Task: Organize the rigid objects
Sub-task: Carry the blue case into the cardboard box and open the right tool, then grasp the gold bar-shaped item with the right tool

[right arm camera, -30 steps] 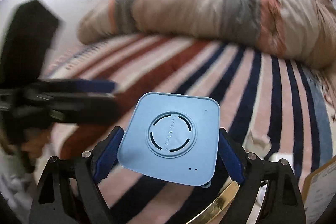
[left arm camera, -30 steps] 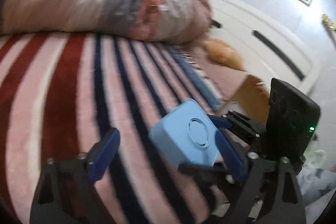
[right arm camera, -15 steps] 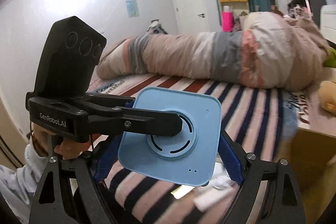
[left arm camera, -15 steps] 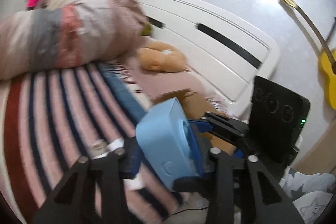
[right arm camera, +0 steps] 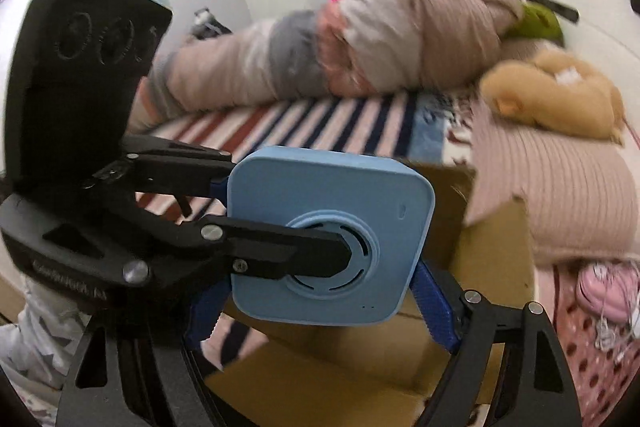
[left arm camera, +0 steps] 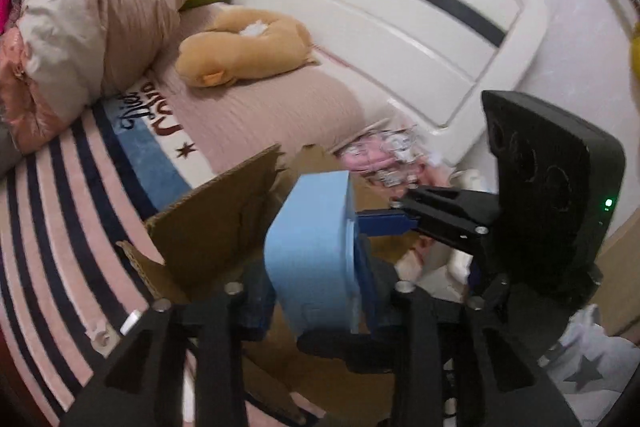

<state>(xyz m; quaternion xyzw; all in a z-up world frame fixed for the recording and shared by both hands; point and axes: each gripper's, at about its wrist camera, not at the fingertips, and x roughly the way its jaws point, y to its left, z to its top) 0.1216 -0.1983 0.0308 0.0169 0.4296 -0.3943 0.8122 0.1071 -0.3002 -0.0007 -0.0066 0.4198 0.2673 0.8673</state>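
A light blue square box-shaped device (right arm camera: 328, 243) with a round vent on its face is held in the air over an open cardboard box (right arm camera: 492, 255). My left gripper (left arm camera: 316, 287) is shut on the blue device (left arm camera: 312, 247), gripping its front and back faces. My right gripper (right arm camera: 320, 303) also holds it by its two side edges, blue pads against it. In the right wrist view the left gripper (right arm camera: 288, 223) reaches in from the left, one finger across the vent.
The cardboard box (left arm camera: 224, 223) stands on a striped bedspread (left arm camera: 60, 227). A tan plush toy (left arm camera: 240, 47), a rolled duvet (left arm camera: 92, 27) and a white headboard (left arm camera: 380, 7) lie behind. A pink object (right arm camera: 600, 287) sits at right.
My left gripper has closed on the blue device from the side. Both grippers have swung with it from over the striped bedspread to above the cardboard box.
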